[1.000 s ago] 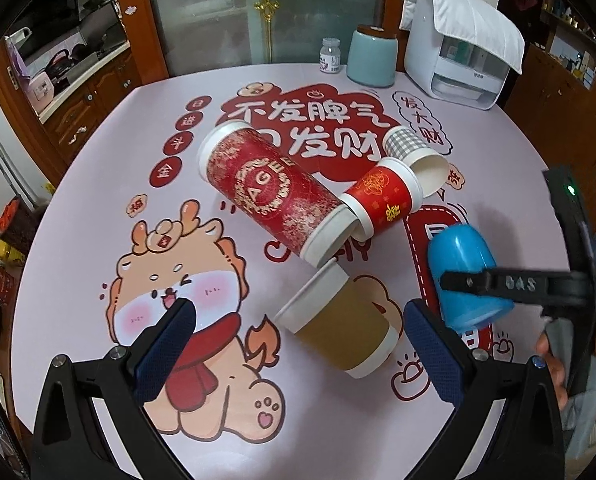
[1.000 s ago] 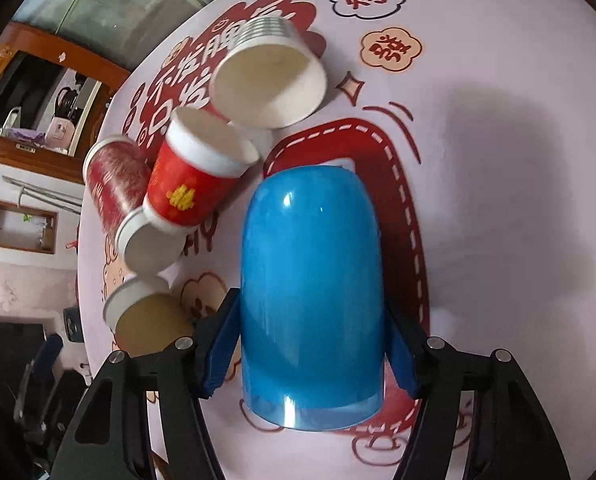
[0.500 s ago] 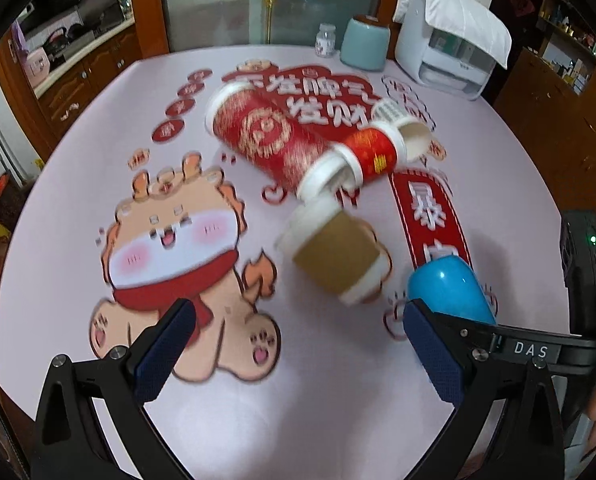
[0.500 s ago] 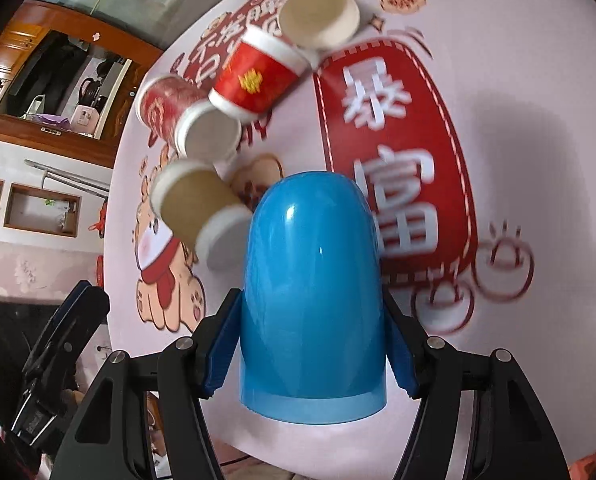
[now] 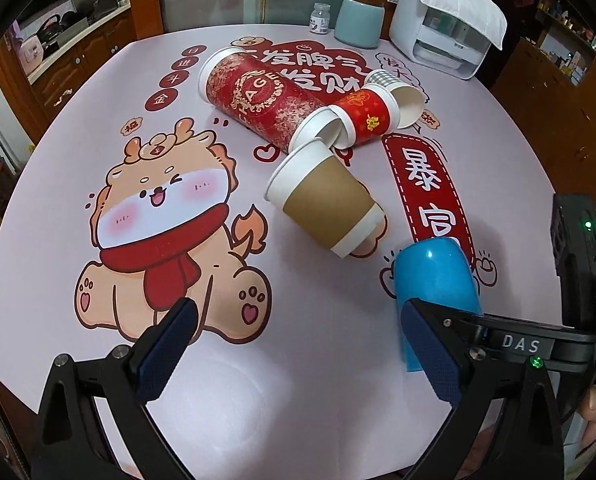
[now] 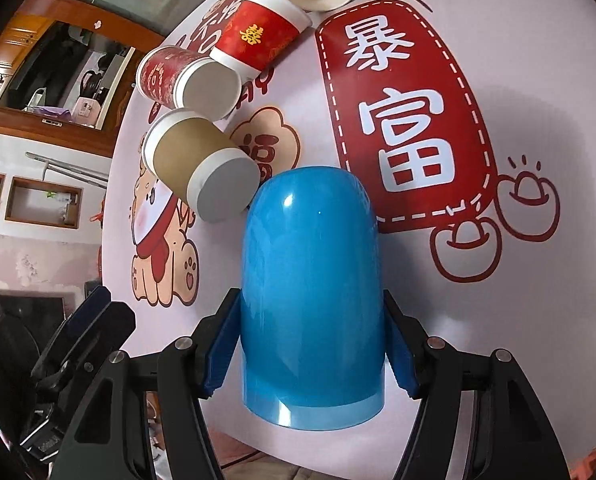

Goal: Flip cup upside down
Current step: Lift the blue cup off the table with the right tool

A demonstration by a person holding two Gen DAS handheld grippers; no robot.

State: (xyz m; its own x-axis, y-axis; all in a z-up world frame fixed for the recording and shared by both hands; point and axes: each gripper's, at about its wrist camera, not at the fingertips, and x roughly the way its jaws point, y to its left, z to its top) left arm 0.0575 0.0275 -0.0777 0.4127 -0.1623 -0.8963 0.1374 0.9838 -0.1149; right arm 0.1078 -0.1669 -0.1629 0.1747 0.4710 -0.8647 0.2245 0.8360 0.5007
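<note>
A blue plastic cup (image 6: 312,288) is held between the pads of my right gripper (image 6: 312,354), which is shut on it; its rounded closed end points away from the camera. In the left wrist view the blue cup (image 5: 436,280) stands with its closed end up near the table's front right, with the right gripper (image 5: 478,336) across it. My left gripper (image 5: 298,344) is open and empty above the front of the table. A brown paper cup (image 5: 326,204) lies on its side just beyond the blue cup.
A tall red cup (image 5: 266,98), a small red cup (image 5: 364,118) and a checked cup (image 5: 398,90) lie on their sides at the middle back. A teal jar (image 5: 358,22), a small bottle (image 5: 321,18) and a white appliance (image 5: 446,20) stand at the far edge.
My right gripper has carried the blue cup toward the front right of the table, away from the lying cups. My left gripper has pulled back and risen, still open.
</note>
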